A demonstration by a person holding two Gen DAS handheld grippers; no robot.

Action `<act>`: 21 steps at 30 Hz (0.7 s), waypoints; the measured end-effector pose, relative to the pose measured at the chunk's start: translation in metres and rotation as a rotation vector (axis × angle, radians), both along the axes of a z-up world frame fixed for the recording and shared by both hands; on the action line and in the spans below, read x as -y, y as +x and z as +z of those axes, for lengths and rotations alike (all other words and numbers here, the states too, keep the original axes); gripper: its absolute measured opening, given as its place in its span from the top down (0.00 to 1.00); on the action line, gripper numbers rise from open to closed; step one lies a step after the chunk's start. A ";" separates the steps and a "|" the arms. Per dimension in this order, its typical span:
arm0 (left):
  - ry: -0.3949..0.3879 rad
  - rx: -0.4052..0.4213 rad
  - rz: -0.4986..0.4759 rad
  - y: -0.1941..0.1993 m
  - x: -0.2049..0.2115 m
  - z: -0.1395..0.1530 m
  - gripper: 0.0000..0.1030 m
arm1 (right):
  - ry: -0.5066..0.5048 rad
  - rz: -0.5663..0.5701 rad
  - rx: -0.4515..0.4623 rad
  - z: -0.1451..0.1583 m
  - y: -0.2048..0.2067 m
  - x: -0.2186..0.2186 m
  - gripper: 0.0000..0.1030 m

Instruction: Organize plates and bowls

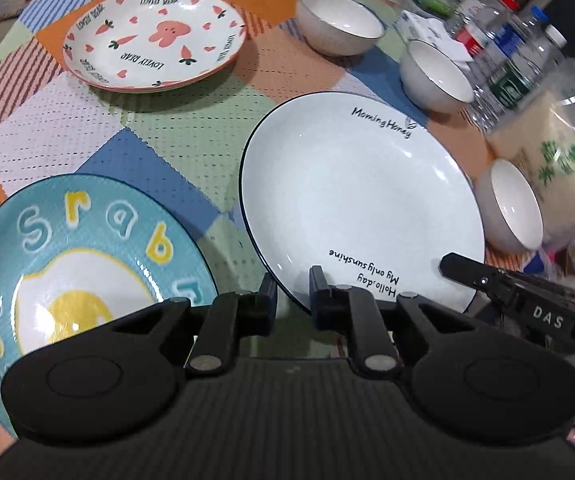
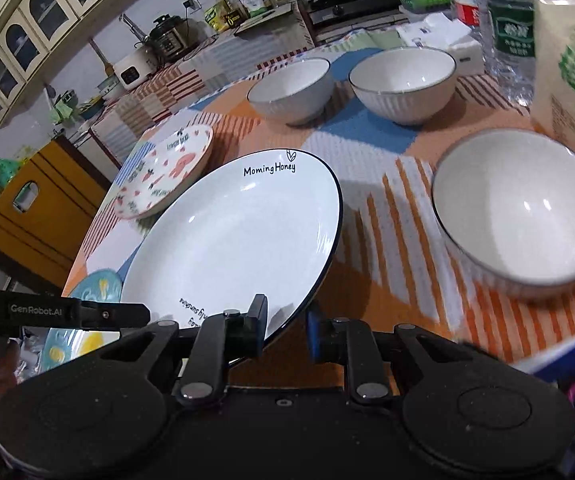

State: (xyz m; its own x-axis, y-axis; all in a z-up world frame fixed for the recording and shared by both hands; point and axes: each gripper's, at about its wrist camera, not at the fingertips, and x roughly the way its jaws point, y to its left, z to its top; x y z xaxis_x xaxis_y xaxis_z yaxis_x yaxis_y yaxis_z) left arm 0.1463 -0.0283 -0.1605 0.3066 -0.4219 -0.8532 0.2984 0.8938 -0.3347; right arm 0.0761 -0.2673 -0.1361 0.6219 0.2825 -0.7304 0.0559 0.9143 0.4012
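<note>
Patchwork cloth (image 1: 175,148) bears the white plate (image 1: 359,196), both grippers, left (image 1: 293,294) and right (image 2: 285,326), seemingly pinching its near rim.

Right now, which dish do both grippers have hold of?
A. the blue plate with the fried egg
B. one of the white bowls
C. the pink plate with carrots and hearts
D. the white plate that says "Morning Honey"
D: the left gripper and the right gripper each pinch the near rim of the white plate, which is tilted up off the tablecloth; the other dishes lie untouched.
</note>
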 end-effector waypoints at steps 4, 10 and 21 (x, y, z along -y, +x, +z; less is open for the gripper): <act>0.037 0.041 -0.029 -0.016 0.007 0.004 0.86 | -0.001 0.010 -0.002 0.000 -0.013 0.002 0.76; 0.086 0.052 -0.060 -0.026 0.016 -0.004 0.85 | 0.002 0.022 -0.024 -0.010 -0.020 0.007 0.76; 0.149 0.021 -0.070 -0.029 0.020 -0.012 0.80 | -0.081 0.060 -0.074 -0.018 -0.017 0.000 0.73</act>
